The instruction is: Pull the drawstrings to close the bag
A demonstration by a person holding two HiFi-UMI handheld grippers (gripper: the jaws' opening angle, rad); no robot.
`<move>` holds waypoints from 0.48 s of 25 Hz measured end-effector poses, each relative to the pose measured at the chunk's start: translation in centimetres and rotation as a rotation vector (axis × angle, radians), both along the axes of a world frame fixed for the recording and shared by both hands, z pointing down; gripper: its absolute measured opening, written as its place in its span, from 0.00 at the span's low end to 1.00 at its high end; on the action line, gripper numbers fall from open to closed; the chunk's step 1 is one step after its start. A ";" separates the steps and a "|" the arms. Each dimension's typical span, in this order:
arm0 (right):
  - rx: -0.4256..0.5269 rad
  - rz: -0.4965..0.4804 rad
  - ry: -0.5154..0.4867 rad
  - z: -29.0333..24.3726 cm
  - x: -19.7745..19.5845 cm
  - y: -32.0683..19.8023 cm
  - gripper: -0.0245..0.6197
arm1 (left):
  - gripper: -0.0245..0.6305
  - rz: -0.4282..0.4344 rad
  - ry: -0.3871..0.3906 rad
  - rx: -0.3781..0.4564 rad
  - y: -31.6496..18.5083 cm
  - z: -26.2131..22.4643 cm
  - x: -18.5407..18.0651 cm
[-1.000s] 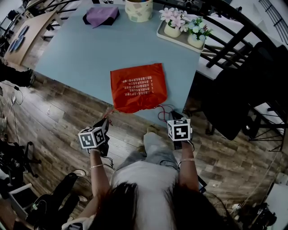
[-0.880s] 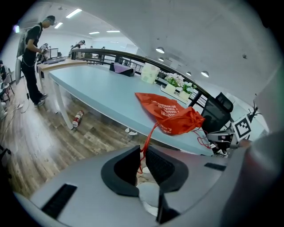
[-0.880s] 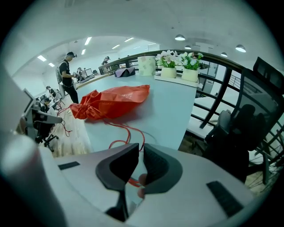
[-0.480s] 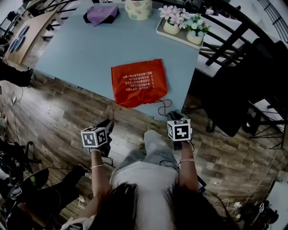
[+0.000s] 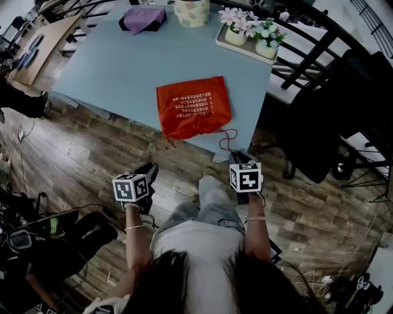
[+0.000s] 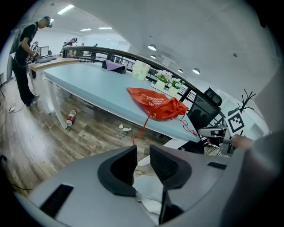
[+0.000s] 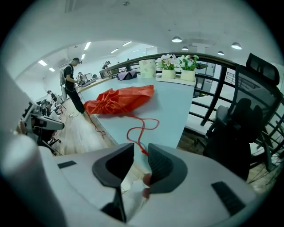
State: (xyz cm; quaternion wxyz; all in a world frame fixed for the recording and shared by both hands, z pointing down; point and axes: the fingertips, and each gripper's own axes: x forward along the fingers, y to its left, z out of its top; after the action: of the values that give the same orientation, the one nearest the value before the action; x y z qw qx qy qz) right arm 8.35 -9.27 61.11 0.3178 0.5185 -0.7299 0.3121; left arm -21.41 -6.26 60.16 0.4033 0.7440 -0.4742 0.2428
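The red drawstring bag point(image 5: 193, 107) lies flat near the front edge of the blue-grey table point(image 5: 123, 67), its gathered mouth toward me. It also shows in the left gripper view, bag point(image 6: 155, 104), and in the right gripper view, bag point(image 7: 117, 101). The left drawstring point(image 6: 143, 128) hangs free off the table edge. My left gripper point(image 5: 150, 167) is below the edge and clear of the cord. Its jaws are opening, with nothing between them point(image 6: 142, 155). The right drawstring point(image 7: 142, 128) lies slack in a loop. Its end reaches the gap of my right gripper point(image 7: 140, 153), whose jaws stand apart.
A tray of flower pots point(image 5: 252, 37), a pale cup point(image 5: 191, 12) and a purple cloth point(image 5: 142, 18) sit at the table's far side. A black chair point(image 5: 307, 141) stands right of the table. A bottle point(image 6: 70, 117) lies on the wooden floor; a person point(image 6: 22, 62) stands far left.
The left drawstring, stretched to my left gripper a second ago, now hangs loose at the table edge. The left gripper has drawn back slightly. The right cord has gone slack.
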 end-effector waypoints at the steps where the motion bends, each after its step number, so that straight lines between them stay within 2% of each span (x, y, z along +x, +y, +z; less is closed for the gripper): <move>1: 0.005 0.001 -0.002 -0.2 -0.2 0.2 0.19 | 0.17 0.002 -0.004 0.009 0.2 -0.2 0.0; 12: 0.111 0.022 0.040 -2.7 -1.0 2.7 0.19 | 0.17 0.048 -0.017 0.139 2.1 -3.4 0.9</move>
State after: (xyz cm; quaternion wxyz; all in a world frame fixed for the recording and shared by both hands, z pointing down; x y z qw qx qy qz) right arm 7.35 -6.57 58.38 0.2996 0.5493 -0.7340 0.2641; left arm -20.54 -4.18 56.73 0.3406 0.7792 -0.4755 0.2253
